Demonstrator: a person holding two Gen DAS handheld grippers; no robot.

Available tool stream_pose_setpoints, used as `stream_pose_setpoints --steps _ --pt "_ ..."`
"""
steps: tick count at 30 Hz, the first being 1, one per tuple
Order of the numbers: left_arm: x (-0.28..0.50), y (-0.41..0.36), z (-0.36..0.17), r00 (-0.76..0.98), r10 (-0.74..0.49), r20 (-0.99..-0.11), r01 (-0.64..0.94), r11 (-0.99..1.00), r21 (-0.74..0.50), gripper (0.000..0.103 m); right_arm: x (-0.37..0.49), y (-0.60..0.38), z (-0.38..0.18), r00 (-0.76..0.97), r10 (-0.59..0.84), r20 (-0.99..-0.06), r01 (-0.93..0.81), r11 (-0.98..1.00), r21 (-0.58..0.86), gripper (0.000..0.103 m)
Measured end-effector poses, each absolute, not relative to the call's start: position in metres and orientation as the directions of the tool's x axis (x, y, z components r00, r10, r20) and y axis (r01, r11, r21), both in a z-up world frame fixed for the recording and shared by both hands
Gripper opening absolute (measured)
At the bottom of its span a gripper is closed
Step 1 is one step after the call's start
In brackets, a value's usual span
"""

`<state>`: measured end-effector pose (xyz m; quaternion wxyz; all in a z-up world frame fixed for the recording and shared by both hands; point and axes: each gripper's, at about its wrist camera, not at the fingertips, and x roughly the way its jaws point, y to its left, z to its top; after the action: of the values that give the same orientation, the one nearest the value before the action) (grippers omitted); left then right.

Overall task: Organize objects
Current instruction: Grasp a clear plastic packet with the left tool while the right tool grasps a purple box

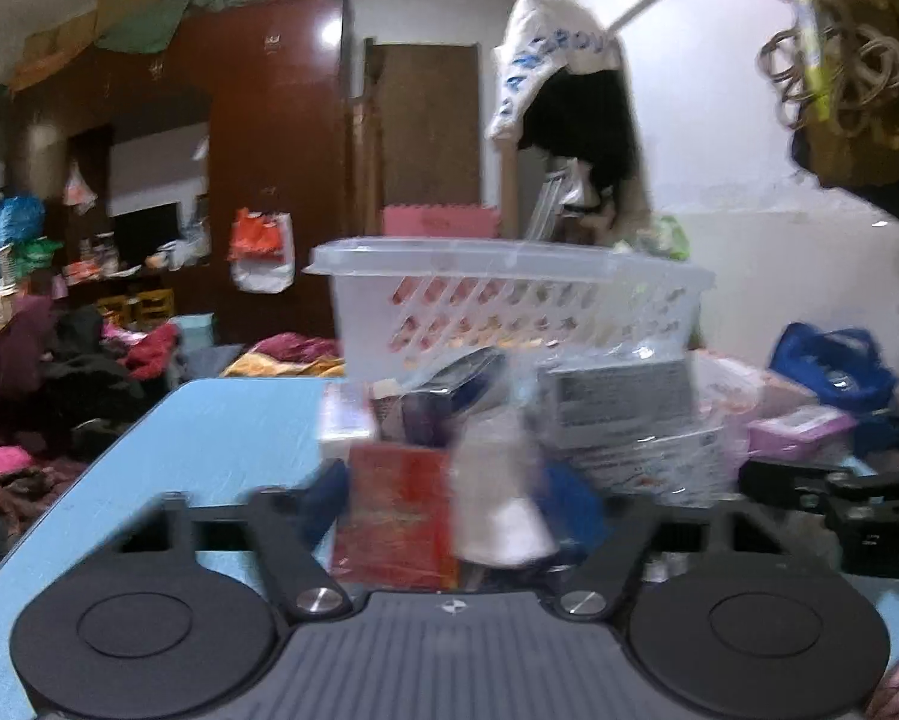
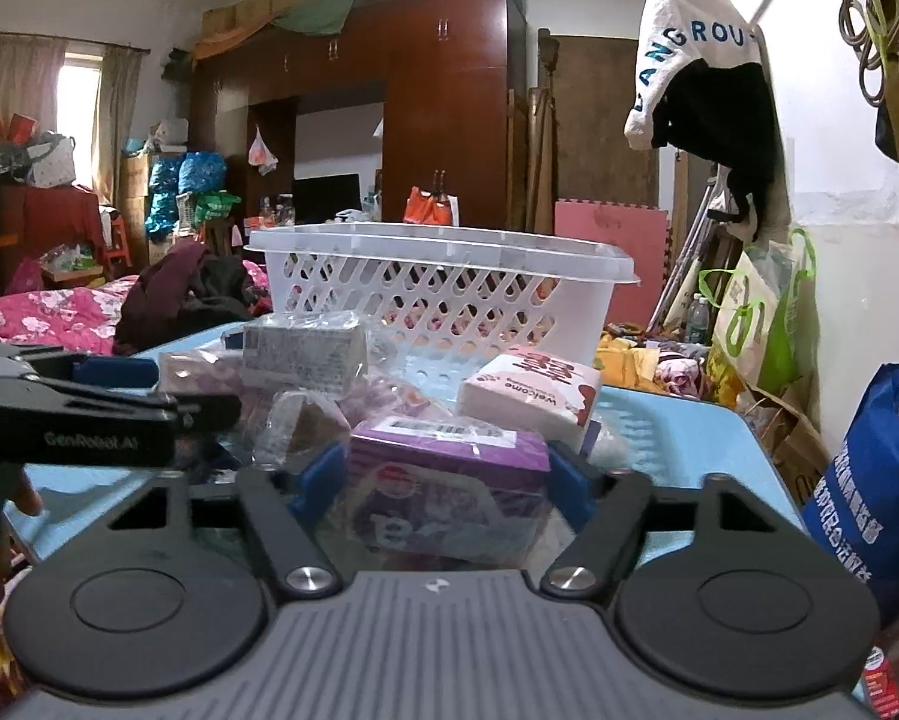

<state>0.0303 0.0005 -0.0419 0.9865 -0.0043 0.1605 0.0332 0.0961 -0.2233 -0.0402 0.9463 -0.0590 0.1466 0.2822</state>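
Note:
A white lattice basket (image 1: 509,306) (image 2: 443,288) stands at the far side of a light blue table (image 1: 209,438) (image 2: 677,426). A pile of packets lies in front of it. My left gripper (image 1: 449,504) has its blue pads around a red packet (image 1: 395,516) and a white packet (image 1: 497,498); the view is blurred. My right gripper (image 2: 443,480) has its blue pads against both sides of a purple box (image 2: 449,480). A white tissue pack (image 2: 527,390) and clear-wrapped packs (image 2: 305,348) lie beyond it. The left gripper's body (image 2: 89,420) shows at the left of the right wrist view.
A blue bag (image 2: 869,492) stands right of the table, by the white wall. A bed with pink bedding and dark clothes (image 2: 89,312) lies to the left. A brown wardrobe (image 2: 437,108) stands behind. The right gripper (image 1: 839,504) shows at right in the left wrist view.

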Motion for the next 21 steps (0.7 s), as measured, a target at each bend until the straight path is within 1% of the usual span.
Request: stream_pose_setpoints --steps 1,5,9,14,18,21 --pt "0.03 0.001 -0.042 0.943 0.042 -0.329 -0.049 0.999 -0.013 0.038 0.095 -0.225 -0.04 0.797 0.519 -0.308 -0.553 0.833 -0.028 0.068" --pt "0.028 0.003 -0.046 0.946 0.038 -0.322 -0.044 0.999 -0.009 0.038 0.092 -0.228 -0.038 0.798 0.523 -0.299 -0.555 0.832 -0.026 0.068" --pt "0.023 0.012 -0.044 0.956 0.011 -0.295 -0.028 0.998 -0.054 0.038 0.091 -0.235 -0.033 0.794 0.538 -0.282 -0.56 0.828 0.003 0.068" --pt "0.016 0.023 -0.03 0.973 -0.006 -0.23 -0.014 0.996 -0.083 0.038 0.092 -0.24 -0.024 0.785 0.56 -0.265 -0.574 0.818 0.026 0.068" --pt "0.022 0.027 -0.02 0.978 -0.029 -0.208 0.006 0.994 -0.109 0.038 0.099 -0.239 -0.009 0.773 0.582 -0.254 -0.595 0.803 0.03 0.068" --pt "0.033 0.033 -0.006 0.978 -0.056 -0.202 0.029 0.991 -0.132 0.038 0.108 -0.237 0.013 0.77 0.592 -0.238 -0.606 0.795 0.014 0.068"
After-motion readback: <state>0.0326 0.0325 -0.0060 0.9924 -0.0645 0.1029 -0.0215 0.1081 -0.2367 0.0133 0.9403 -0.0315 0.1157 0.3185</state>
